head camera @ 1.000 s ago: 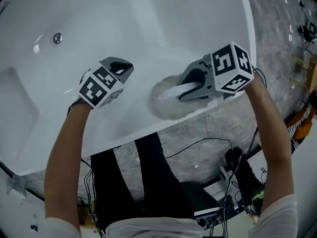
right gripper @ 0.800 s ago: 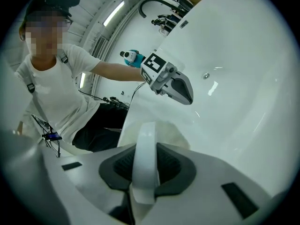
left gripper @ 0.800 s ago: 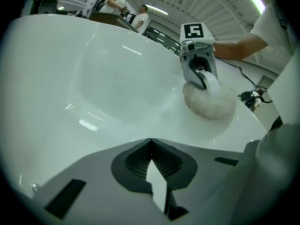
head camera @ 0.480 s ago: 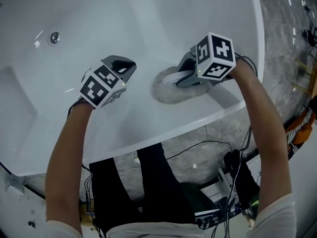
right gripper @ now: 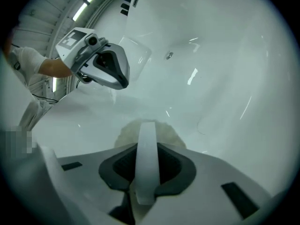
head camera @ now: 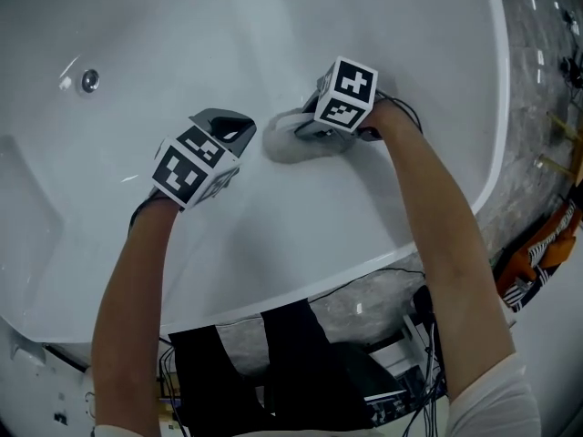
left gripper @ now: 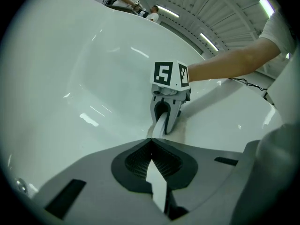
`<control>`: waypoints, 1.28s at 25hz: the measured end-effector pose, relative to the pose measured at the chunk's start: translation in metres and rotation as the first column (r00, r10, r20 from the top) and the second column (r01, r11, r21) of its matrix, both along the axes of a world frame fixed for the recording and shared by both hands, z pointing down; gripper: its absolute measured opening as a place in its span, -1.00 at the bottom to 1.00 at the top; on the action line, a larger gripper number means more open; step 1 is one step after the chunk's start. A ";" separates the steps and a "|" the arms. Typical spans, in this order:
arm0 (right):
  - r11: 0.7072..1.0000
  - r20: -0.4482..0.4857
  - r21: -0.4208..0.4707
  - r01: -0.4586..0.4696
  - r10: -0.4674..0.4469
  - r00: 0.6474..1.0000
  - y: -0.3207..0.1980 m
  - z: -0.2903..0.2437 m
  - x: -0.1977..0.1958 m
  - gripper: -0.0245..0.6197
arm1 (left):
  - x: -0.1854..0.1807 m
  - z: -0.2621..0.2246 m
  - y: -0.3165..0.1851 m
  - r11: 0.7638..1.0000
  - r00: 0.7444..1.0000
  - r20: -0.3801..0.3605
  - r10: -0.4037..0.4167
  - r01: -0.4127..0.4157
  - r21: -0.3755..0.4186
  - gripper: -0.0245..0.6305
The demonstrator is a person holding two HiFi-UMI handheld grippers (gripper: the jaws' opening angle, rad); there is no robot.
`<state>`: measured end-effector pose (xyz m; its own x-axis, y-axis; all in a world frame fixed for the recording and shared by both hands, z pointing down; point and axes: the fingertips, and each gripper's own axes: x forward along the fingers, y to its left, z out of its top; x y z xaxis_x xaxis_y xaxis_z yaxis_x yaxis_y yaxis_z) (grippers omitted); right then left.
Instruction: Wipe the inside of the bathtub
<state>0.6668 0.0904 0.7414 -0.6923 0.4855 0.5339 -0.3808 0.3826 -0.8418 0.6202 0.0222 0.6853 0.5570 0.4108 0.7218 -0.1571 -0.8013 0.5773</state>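
White fluffy pad (head camera: 279,147) – its handle clamped in the right gripper (head camera: 298,129) – may skid on the glossy bathtub (head camera: 182,25) wall; left gripper (head camera: 240,124), jaws together, holds nothing.

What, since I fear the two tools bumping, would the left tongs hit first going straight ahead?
Most likely the right gripper, dead ahead of the left gripper in its own view and shut on the handle of the fluffy pad against the bathtub wall. How far off it is cannot be judged.
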 end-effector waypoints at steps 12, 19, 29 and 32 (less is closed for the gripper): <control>0.997 -0.352 0.080 -0.001 0.029 0.935 -0.015 0.092 -0.007 -0.64 | 0.009 0.027 0.013 1.000 0.999 0.030 0.022 -0.021 -0.021 -0.91; 0.992 -0.540 0.121 -0.029 0.090 0.837 -0.018 0.096 0.016 -0.64 | 0.009 0.019 0.010 0.999 0.999 0.035 0.040 -0.040 -0.004 -0.91; 0.989 -0.601 0.142 0.031 0.061 0.797 -0.013 0.034 0.053 -0.64 | 0.021 -0.011 0.011 0.995 0.995 0.040 0.089 -0.091 0.037 -0.91; 0.988 -0.624 0.145 0.059 0.045 0.780 -0.009 0.011 0.067 -0.64 | 0.033 -0.029 0.013 0.993 0.994 0.026 0.109 -0.110 0.050 -0.91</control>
<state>0.7343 0.0814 0.7525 -0.1786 0.3683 0.9124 -0.7988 0.4872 -0.3530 0.6533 0.0351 0.6559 0.4938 0.4304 0.7556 -0.0791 -0.8431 0.5319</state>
